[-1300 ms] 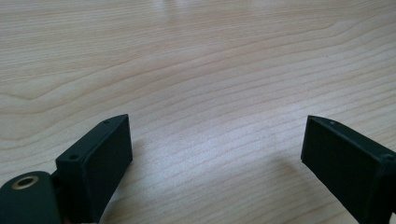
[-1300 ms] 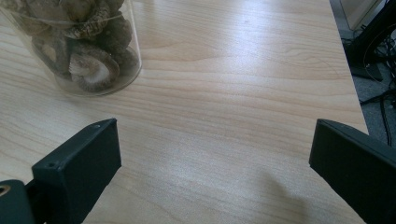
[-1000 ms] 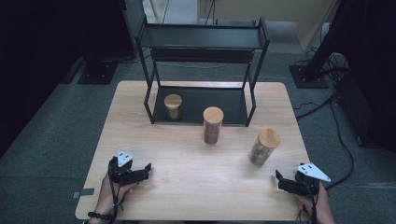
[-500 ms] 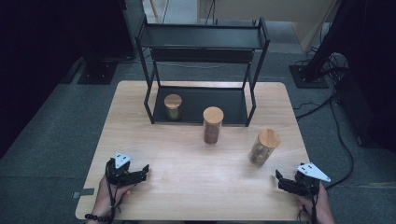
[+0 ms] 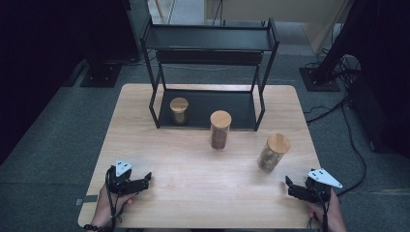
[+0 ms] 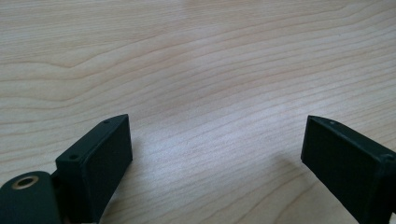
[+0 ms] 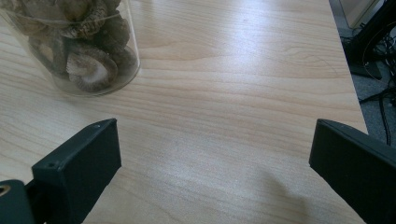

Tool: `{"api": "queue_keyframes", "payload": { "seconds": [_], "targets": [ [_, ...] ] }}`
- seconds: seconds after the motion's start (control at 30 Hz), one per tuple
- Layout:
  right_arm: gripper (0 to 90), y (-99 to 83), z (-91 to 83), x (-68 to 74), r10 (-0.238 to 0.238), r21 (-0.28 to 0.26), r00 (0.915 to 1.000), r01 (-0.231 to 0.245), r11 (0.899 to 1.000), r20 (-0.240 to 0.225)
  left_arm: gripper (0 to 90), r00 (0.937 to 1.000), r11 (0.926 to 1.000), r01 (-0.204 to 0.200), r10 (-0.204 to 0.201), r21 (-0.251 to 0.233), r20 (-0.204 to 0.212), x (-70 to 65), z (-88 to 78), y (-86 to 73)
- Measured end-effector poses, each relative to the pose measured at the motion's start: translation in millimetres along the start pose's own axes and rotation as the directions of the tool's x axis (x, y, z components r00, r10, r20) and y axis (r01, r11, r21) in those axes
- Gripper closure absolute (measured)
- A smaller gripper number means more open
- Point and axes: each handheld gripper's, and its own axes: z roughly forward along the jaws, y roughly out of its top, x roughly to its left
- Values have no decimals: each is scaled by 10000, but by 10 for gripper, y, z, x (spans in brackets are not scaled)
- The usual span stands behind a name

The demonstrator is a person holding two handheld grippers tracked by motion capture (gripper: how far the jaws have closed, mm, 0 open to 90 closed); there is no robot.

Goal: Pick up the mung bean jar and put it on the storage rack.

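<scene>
Three wooden-lidded jars stand on the light wood table [image 5: 193, 159]. A small jar [image 5: 179, 110] sits on the bottom level of the black rack [image 5: 210, 39]. A taller jar [image 5: 220, 129] stands just in front of the rack. The third jar [image 5: 273, 152], clear glass with dried mushrooms inside [image 7: 79, 51], stands at the right. My left gripper [image 5: 146, 181] [image 6: 215, 126] rests open near the front left edge, with bare wood between its jaws. My right gripper [image 5: 289, 186] [image 7: 215, 128] is open at the front right, a little short of the mushroom jar.
The rack has an upper shelf on thin black legs at the back of the table. Cables [image 5: 348, 121] and stand bases lie on the grey floor to the right. The table's right edge [image 7: 348, 79] is close to my right gripper.
My left gripper has slid slightly left and toward the near edge. The right gripper and the jars have stayed where they were.
</scene>
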Motion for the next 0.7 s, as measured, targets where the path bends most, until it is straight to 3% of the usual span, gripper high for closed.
{"api": "queue_keyframes", "payload": {
  "seconds": [0.7],
  "targets": [
    [16, 1, 3, -22, 197, 3, 9998, -197, 9998, -61, 91, 9996, 9996, 276, -276, -98, 68, 145, -150, -126]
  ]
}}
